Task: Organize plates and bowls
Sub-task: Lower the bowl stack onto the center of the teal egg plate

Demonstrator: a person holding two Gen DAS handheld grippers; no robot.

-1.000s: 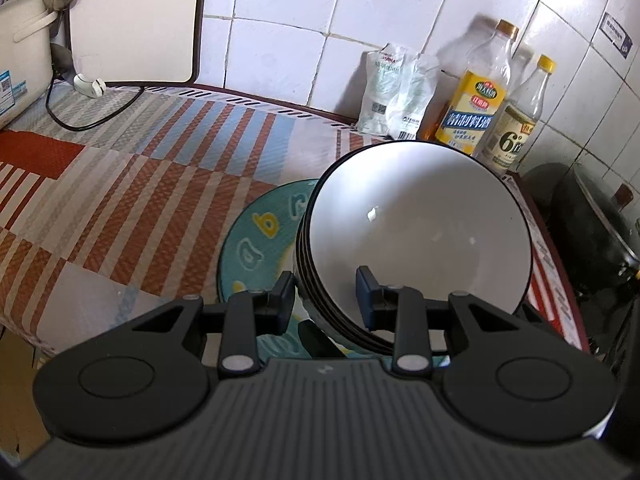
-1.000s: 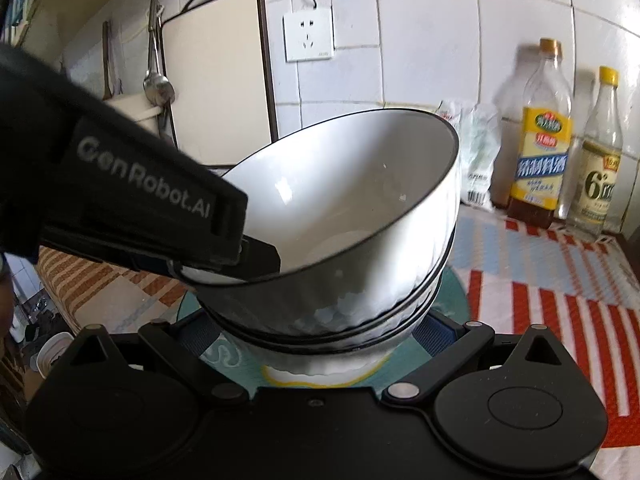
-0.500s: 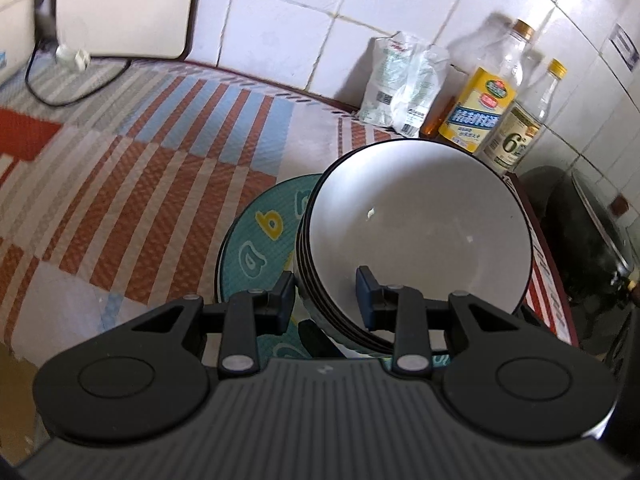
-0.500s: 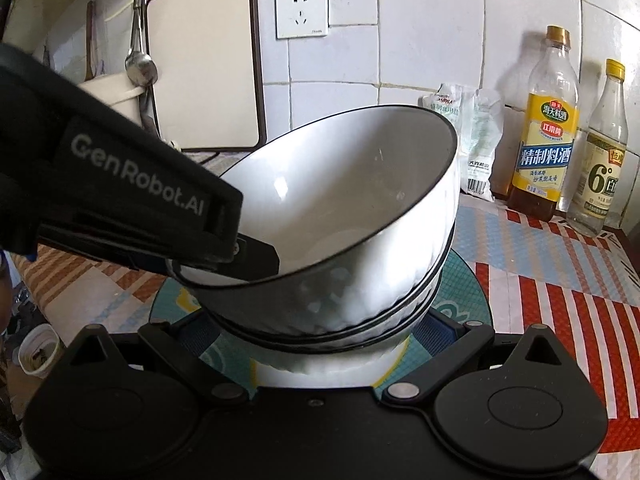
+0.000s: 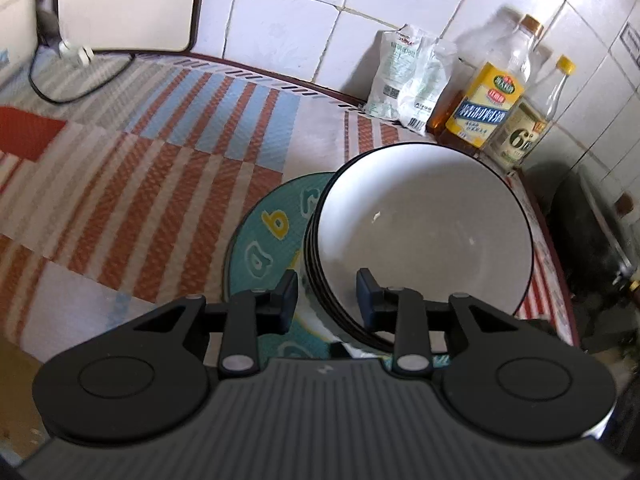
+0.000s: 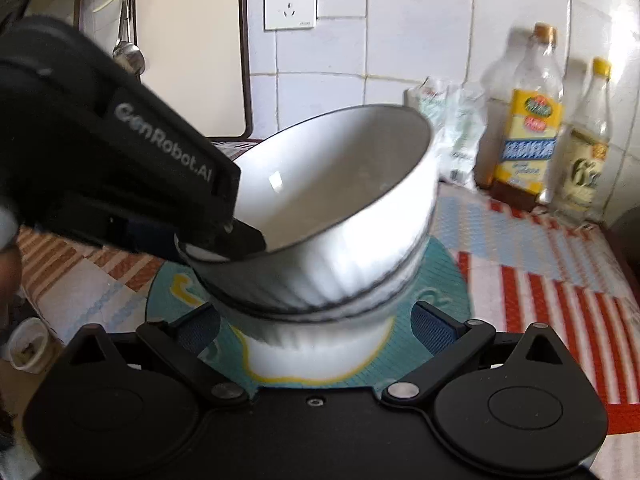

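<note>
A stack of white bowls with black rims [image 5: 424, 236] [image 6: 332, 216] sits tilted over a teal plate with yellow letters [image 5: 272, 232] [image 6: 444, 280]. My left gripper [image 5: 327, 294] is shut on the near rim of the stack, one finger inside the top bowl and one outside; its body [image 6: 120, 160] shows in the right wrist view. My right gripper [image 6: 316, 320] is open, its fingers on either side of the bottom bowl's base, just above the plate.
The striped mat [image 5: 140, 160] covers the counter. Two oil bottles [image 5: 492, 96] and plastic packets [image 5: 408, 76] stand at the tiled back wall. A cutting board [image 5: 124, 4] leans at the back left. A dark stove [image 5: 592, 240] lies right.
The bowl stack has tilted and lifted on its near side in my left gripper. The right wrist view has backed off and risen, showing more of the teal plate.
</note>
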